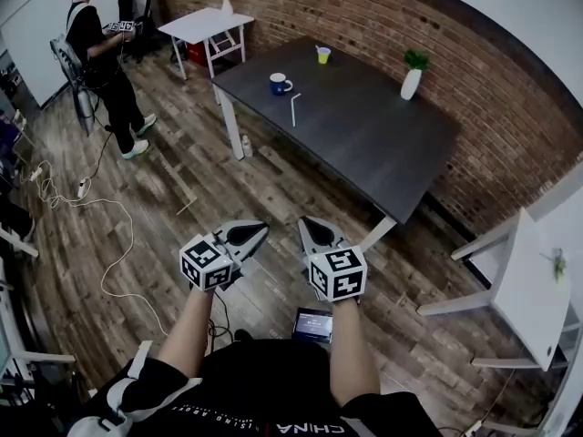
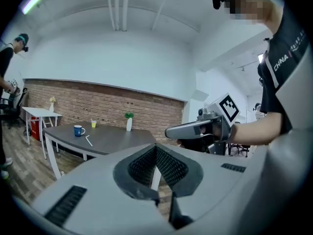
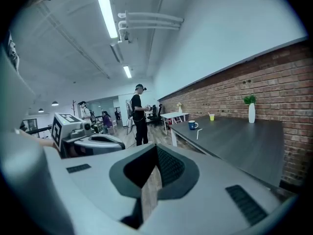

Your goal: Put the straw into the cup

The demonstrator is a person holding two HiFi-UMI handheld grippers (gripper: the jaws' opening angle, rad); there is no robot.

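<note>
A white straw (image 1: 294,109) lies flat on the dark table (image 1: 364,144), just right of a blue cup (image 1: 281,84). Both are far from me, across bare wooden floor. My left gripper (image 1: 262,230) and right gripper (image 1: 305,222) hang side by side at waist height, well short of the table, each shut and holding nothing. The left gripper view shows the cup (image 2: 78,130) and straw (image 2: 89,141) small at the left. The right gripper view shows the cup (image 3: 192,125) and straw (image 3: 198,133) at the table's near end.
A small yellow cup (image 1: 323,55) and a white vase with a plant (image 1: 412,76) also stand on the table. Another person (image 1: 100,53) stands at the far left beside a small white table (image 1: 205,25). Cables (image 1: 91,208) trail over the floor, and a white table (image 1: 528,289) stands at the right.
</note>
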